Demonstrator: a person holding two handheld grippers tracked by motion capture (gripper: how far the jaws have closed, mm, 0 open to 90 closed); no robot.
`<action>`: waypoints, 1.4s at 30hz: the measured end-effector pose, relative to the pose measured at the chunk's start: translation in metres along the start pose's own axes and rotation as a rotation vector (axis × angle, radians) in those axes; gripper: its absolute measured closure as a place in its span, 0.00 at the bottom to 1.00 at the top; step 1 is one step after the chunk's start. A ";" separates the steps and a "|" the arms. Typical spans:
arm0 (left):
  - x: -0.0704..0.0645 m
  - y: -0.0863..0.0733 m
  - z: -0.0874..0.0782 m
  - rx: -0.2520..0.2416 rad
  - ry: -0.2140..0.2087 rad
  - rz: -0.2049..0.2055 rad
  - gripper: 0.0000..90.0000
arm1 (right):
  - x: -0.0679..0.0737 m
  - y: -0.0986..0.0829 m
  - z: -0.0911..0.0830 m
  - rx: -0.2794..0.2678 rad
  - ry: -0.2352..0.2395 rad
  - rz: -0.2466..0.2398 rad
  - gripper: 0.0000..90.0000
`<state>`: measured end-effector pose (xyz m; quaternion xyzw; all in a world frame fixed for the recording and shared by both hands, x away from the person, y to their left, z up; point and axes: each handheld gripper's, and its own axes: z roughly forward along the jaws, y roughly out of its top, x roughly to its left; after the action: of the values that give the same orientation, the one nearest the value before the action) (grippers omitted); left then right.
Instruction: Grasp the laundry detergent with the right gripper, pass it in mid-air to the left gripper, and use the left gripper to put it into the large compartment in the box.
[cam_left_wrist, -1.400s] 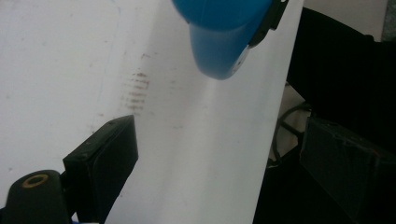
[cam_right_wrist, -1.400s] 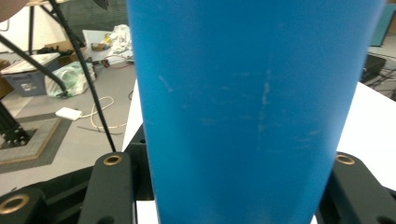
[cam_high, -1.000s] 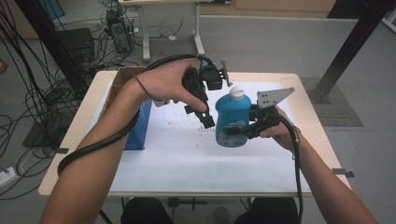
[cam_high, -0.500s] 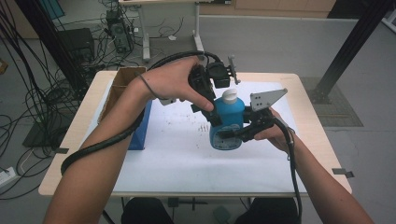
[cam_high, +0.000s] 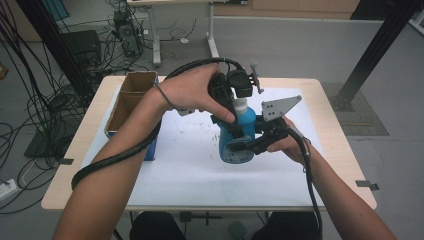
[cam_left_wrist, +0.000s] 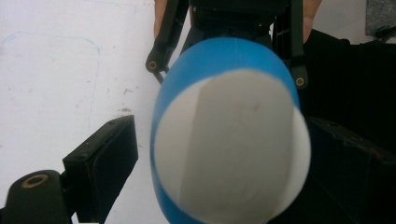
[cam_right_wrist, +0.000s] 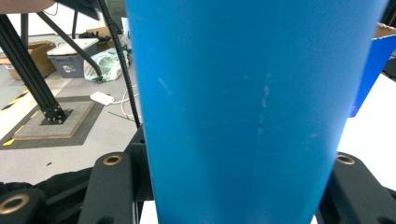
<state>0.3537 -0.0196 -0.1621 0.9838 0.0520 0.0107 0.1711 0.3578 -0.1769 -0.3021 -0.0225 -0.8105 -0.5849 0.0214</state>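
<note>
Left gripper (cam_high: 239, 107) has dropped over the white cap (cam_left_wrist: 231, 147) of the blue plastic bottle (cam_high: 237, 140) since a second ago; jaws open either side, not clamped. Right gripper (cam_high: 250, 142) is clamped on the bottle body, held above the white table sheet (cam_high: 190, 165). Looks like uncapping comes next. Can't see cap contact from above; my hand hides it.

**Legible markings: none**

Blue bottle (cam_high: 236, 142): body plain in the right gripper view, white cap (cam_left_wrist: 231, 149) blank in the left gripper view; any label too blurred to read from the high view. Cardboard box (cam_high: 131, 97): no print readable. White surface (cam_high: 190, 170): unmarked specks only.
</note>
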 end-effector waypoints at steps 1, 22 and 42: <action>0.000 0.000 0.000 0.003 -0.001 0.004 0.13 | 0.000 0.000 0.001 0.002 0.000 -0.001 0.49; 0.002 -0.001 0.000 0.003 0.004 -0.007 0.13 | -0.001 0.000 0.001 0.007 -0.005 0.005 0.49; 0.003 -0.002 -0.001 0.007 0.004 -0.006 0.13 | -0.002 0.000 0.004 0.011 -0.004 0.004 0.49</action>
<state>0.3559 -0.0169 -0.1616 0.9843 0.0553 0.0117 0.1675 0.3598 -0.1732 -0.3036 -0.0250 -0.8137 -0.5804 0.0210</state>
